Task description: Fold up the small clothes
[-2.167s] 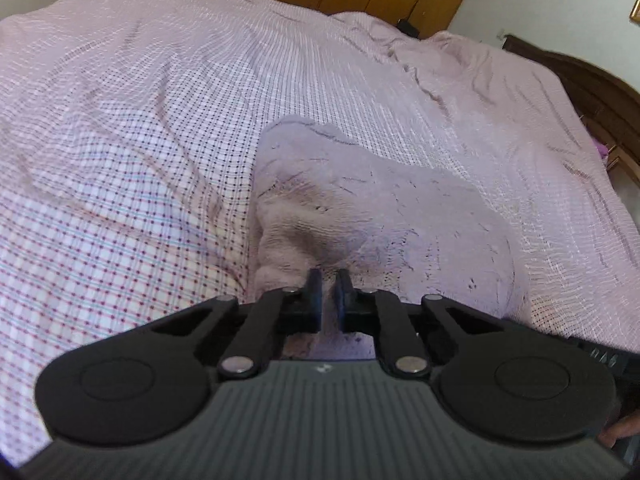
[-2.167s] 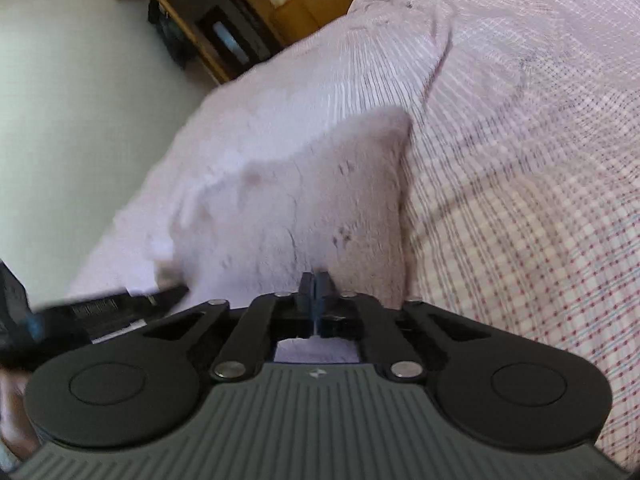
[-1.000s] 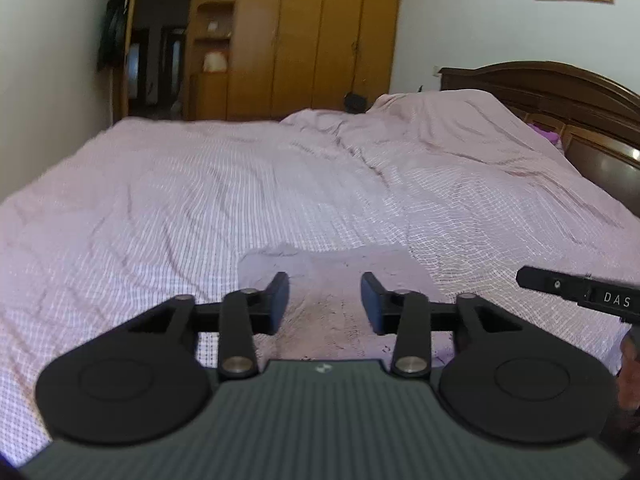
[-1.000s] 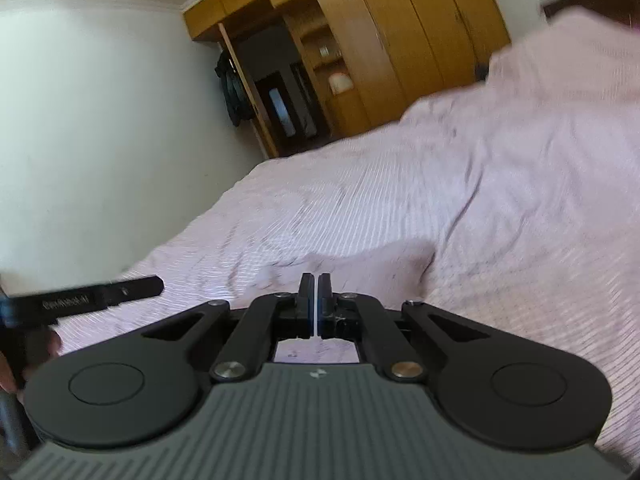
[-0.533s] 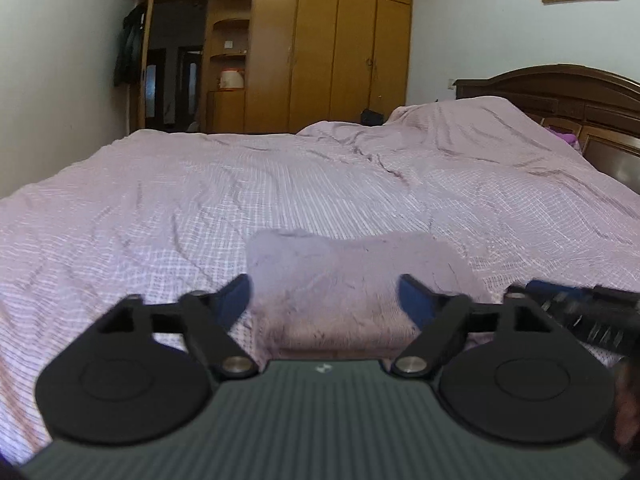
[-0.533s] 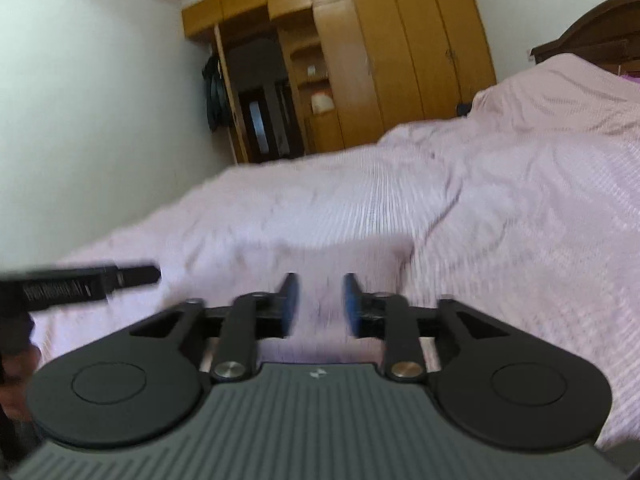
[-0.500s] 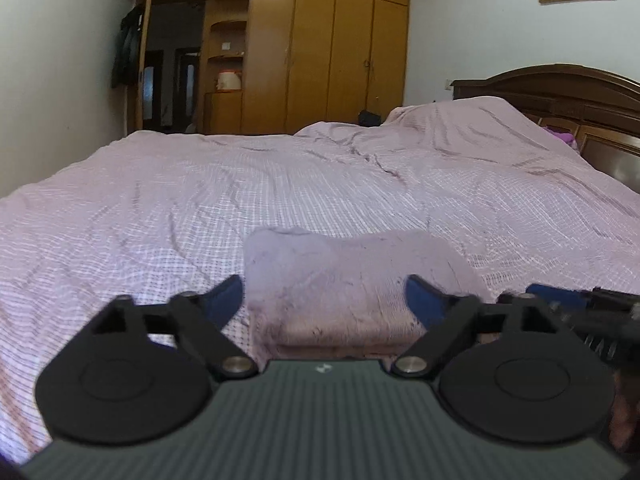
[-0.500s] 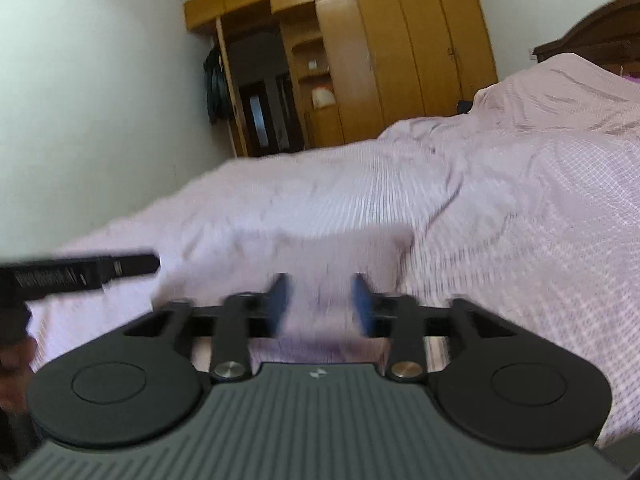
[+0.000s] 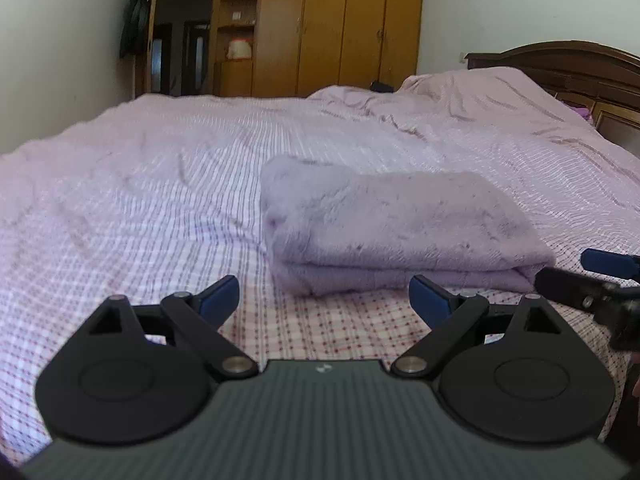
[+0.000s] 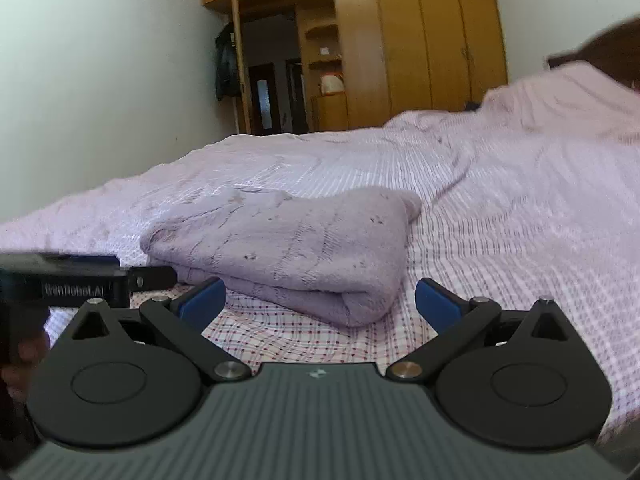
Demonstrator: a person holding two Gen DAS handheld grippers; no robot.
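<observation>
Now both grippers have let go: the left gripper (image 9: 324,294) spread a moment back, and the right gripper (image 10: 318,298) has just been opening, nothing between its jaws. Folded lilac garment (image 9: 396,232) rests near the bed's (image 9: 132,200) front edge; this fold looks done.

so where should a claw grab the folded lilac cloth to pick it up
Grip the folded lilac cloth at its rounded corner nearest the right claw, coming in low from the near side. There the layers end in one thick fold lying flat on the checked bedspread, so open jaws could pinch all together.
</observation>
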